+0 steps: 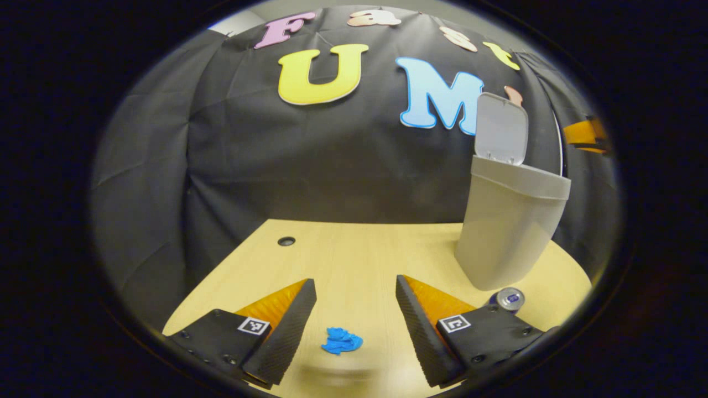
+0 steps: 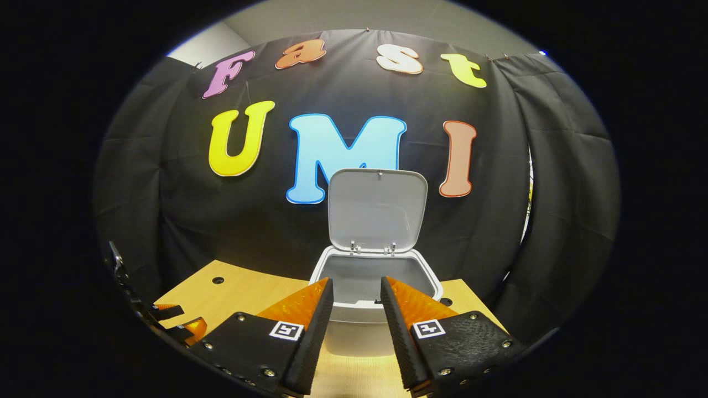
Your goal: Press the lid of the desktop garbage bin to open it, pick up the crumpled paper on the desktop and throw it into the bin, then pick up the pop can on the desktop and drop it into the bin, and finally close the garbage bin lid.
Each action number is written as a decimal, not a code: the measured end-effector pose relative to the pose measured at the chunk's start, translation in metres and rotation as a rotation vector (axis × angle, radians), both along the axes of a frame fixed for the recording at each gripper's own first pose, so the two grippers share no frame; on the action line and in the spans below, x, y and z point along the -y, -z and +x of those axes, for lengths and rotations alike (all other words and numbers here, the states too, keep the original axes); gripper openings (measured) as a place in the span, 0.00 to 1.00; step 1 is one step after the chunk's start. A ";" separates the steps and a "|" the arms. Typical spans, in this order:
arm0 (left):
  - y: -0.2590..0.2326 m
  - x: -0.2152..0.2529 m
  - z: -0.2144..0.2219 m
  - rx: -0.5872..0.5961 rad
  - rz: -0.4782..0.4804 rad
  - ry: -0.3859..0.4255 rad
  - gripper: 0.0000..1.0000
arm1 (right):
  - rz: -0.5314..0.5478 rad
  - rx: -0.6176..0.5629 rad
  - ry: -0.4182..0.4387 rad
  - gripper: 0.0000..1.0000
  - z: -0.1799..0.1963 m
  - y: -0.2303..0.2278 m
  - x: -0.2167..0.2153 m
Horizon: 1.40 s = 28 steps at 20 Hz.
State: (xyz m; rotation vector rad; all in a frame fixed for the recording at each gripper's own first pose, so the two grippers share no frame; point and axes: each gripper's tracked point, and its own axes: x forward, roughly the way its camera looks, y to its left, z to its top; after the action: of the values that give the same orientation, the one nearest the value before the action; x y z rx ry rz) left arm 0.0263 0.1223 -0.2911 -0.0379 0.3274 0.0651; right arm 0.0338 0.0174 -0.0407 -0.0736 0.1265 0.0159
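A white desktop bin [image 2: 376,287] stands on a pale wooden bench [image 1: 354,249] against the booth's black cloth wall, its lid [image 2: 378,210] swung up and back on its hinges so the hollow inside lies open to the right gripper view. In that view the right gripper [image 2: 357,290] hangs just in front of the bin's mouth, its two fingers parted by a narrow gap with nothing between them, the bin's front rim showing through the gap. In the left gripper view the left gripper [image 1: 355,293] is held low over the bench with its fingers spread wide and empty. Between them, on the bare wood and nearer the camera than the fingertips, lies a small crumpled ball of blue paper [image 1: 342,341], touching neither finger. The bin [image 1: 509,232] rises to the right in this view, lid [image 1: 500,130] upright above its rim. At its foot, just beside the bin's base and partly hidden behind the left gripper's right-hand finger, sits a pop can [image 1: 508,299], its silver top and blue side showing. A small dark round hole [image 1: 286,241] marks the bench surface toward the far left edge.
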 end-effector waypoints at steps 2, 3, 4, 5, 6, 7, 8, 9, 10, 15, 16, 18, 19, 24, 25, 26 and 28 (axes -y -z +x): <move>0.021 -0.003 0.000 -0.031 -0.006 -0.003 0.96 | -0.013 -0.013 0.002 0.66 -0.004 0.002 0.000; 0.031 -0.003 0.001 -0.045 -0.007 -0.002 0.95 | -0.017 -0.014 0.004 0.66 -0.004 0.001 0.000; 0.038 -0.006 0.001 -0.060 -0.005 -0.003 0.96 | -0.019 -0.011 0.007 0.66 -0.006 0.000 0.000; 0.047 -0.008 0.000 -0.075 -0.007 -0.004 0.96 | -0.017 -0.010 0.006 0.66 -0.007 -0.001 -0.001; 0.056 -0.009 0.000 -0.090 -0.014 -0.005 0.96 | -0.015 -0.011 0.005 0.66 -0.007 -0.001 -0.002; 0.066 -0.009 0.002 -0.109 -0.021 -0.007 0.96 | -0.012 -0.012 0.003 0.66 -0.007 -0.001 -0.004; 0.074 -0.009 0.003 -0.125 -0.026 -0.007 0.96 | -0.012 -0.014 0.004 0.66 -0.007 -0.002 -0.003; 0.082 -0.010 0.004 -0.139 -0.033 -0.008 0.96 | -0.012 -0.017 0.004 0.66 -0.008 0.000 -0.003; 0.090 -0.010 0.005 -0.158 -0.040 -0.010 0.96 | -0.013 -0.021 0.005 0.66 -0.008 0.000 -0.001; 0.127 -0.012 0.004 -0.222 -0.053 -0.029 0.96 | 0.005 -0.026 0.039 0.66 -0.009 -0.003 0.014; 0.132 -0.013 0.004 -0.232 -0.060 -0.034 0.96 | 0.007 -0.027 0.047 0.66 -0.010 -0.004 0.017; 0.140 -0.016 0.004 -0.246 -0.070 -0.045 0.96 | 0.002 -0.030 0.059 0.66 -0.011 -0.003 0.021; 0.144 -0.017 0.004 -0.256 -0.069 -0.048 0.96 | -0.004 -0.032 0.062 0.66 -0.011 -0.002 0.022; 0.152 -0.022 0.006 -0.273 -0.021 -0.065 0.94 | -0.022 -0.043 0.054 0.66 -0.013 0.003 0.020; 0.152 -0.025 0.007 -0.275 -0.006 -0.079 0.92 | -0.023 -0.044 0.052 0.66 -0.013 0.003 0.020; 0.153 -0.030 0.008 -0.274 0.005 -0.093 0.88 | -0.023 -0.048 0.050 0.66 -0.013 0.004 0.019; 0.152 -0.033 0.008 -0.275 0.013 -0.098 0.71 | -0.021 -0.053 0.049 0.66 -0.012 0.006 0.020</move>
State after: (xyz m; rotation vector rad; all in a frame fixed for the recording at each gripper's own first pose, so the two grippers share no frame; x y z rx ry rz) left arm 0.0343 0.1556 -0.4436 -0.0321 0.6002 0.1707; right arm 0.0219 -0.0028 -0.0470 -0.0916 0.1819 -0.0319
